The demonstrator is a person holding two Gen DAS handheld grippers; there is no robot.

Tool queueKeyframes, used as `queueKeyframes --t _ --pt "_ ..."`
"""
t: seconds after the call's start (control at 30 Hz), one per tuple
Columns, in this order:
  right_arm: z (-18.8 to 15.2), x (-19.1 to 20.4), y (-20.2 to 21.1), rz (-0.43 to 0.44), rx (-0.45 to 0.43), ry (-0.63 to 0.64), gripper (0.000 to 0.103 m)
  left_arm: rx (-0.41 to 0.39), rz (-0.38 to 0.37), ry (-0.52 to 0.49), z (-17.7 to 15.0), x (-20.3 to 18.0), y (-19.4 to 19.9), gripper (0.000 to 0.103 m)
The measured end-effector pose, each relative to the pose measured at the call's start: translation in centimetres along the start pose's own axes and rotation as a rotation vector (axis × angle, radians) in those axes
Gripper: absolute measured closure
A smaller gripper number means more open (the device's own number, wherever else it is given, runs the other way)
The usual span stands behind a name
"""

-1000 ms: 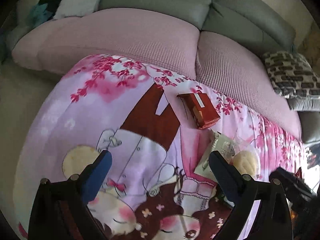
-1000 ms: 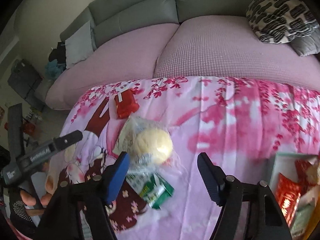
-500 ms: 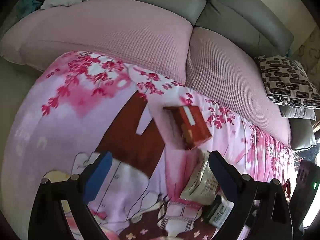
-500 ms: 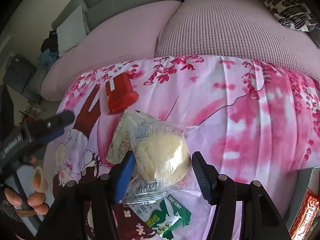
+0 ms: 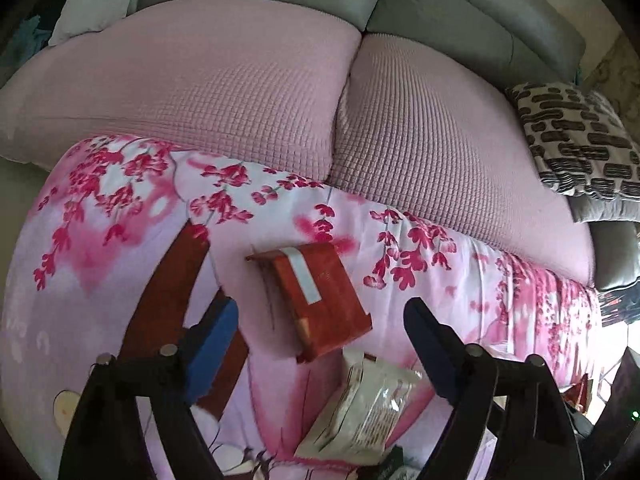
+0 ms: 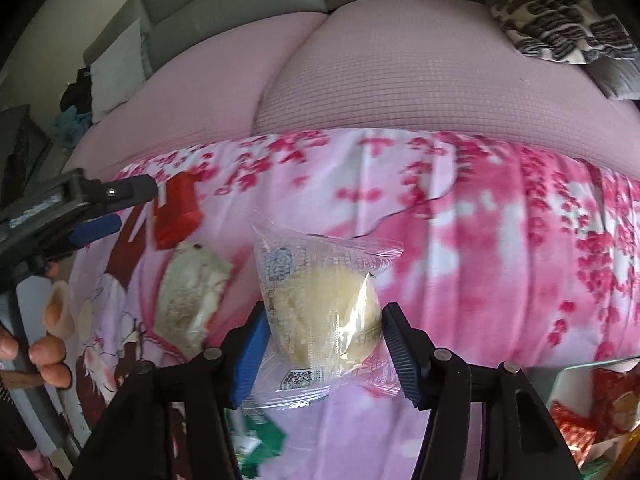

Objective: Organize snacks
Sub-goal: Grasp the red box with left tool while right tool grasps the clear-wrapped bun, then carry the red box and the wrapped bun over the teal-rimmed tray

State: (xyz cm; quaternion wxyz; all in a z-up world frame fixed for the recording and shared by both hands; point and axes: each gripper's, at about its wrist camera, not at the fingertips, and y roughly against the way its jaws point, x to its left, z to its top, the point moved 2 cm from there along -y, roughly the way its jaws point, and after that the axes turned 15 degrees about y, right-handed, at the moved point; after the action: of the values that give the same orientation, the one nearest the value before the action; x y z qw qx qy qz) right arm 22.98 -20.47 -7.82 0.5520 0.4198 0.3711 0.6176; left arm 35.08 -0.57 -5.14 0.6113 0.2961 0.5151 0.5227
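Pale-yellow round bun, clear crinkled wrapper, between right tool pads.

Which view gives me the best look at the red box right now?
The left wrist view: the red box lies whole and sharp on the pink blanket, between the closing fingers of the left gripper. In the right wrist view it is small, blurred, and partly hidden by the left gripper.

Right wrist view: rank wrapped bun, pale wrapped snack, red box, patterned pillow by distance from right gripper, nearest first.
1. wrapped bun: between the right gripper fingers.
2. pale wrapped snack: just left.
3. red box: farther up-left.
4. patterned pillow: on sofa, top right.
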Motion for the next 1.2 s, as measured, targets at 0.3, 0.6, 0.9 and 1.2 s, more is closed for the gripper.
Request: queueKeyframes --t 0.3,0.6,0.9,1.2 --pt "-0.3 -0.5 -0.5 -0.029 0.028 0.018 0.043 0.030 0.040 0.024 -0.2 -0.1 -2.7 0.052" --pt "-0.4 -0.6 -0.6 -0.033 0.040 0.003 0.048 -0.015 0.008 0.103 0.4 1.3 -0.9 0.062" --pt "-3.4 -0.4 2.8 0.013 0.013 -0.062 0.049 -0.086 -0.059 0.150 -2.3 1.8 5.3 0.062" --pt "-8.3 0.1 11.2 0.018 -0.087 -0.109 0.049 -0.142 -0.149 0.202 -8.7 1.0 10.7 0.062"
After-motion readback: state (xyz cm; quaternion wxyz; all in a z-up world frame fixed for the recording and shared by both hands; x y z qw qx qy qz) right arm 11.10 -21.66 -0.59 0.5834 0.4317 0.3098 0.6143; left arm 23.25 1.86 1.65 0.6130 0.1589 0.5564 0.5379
